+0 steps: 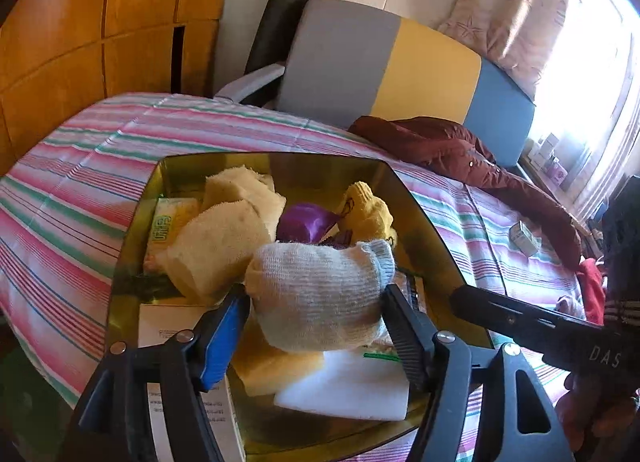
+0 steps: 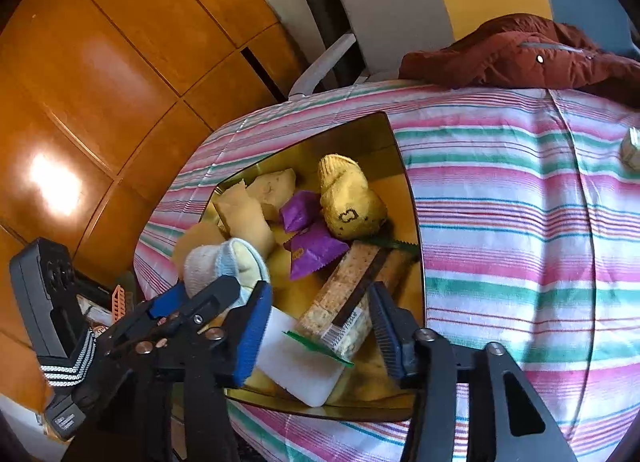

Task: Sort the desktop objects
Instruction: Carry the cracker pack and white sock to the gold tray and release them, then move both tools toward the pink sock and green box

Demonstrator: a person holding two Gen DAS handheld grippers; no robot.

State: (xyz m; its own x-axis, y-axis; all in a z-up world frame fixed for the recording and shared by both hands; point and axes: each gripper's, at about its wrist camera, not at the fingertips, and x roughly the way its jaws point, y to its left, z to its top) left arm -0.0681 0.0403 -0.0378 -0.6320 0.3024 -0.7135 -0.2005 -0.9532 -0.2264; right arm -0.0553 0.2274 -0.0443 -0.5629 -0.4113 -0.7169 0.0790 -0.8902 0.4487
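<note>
A rolled white-grey sock (image 1: 320, 294) sits between the pads of my left gripper (image 1: 316, 302), which is shut on it above the gold tray (image 1: 420, 221). In the right wrist view the same sock (image 2: 212, 262) hangs at the left gripper (image 2: 200, 290) over the tray's left edge. My right gripper (image 2: 316, 318) stands open just above a cracker packet (image 2: 344, 294) and a white block (image 2: 300, 374), gripping neither. Also in the tray (image 2: 360, 133) lie a yellow sock (image 2: 352, 201), a purple packet (image 2: 312, 246) and cream towel rolls (image 2: 248, 213).
The tray rests on a striped cloth (image 1: 80, 181). A red-brown jacket (image 1: 460, 149) and a small box (image 1: 524, 238) lie at the far right of it. Behind stand a chair (image 1: 360, 61) and wooden cupboard doors (image 1: 100, 21). A hand (image 1: 592, 414) holds the right gripper's handle.
</note>
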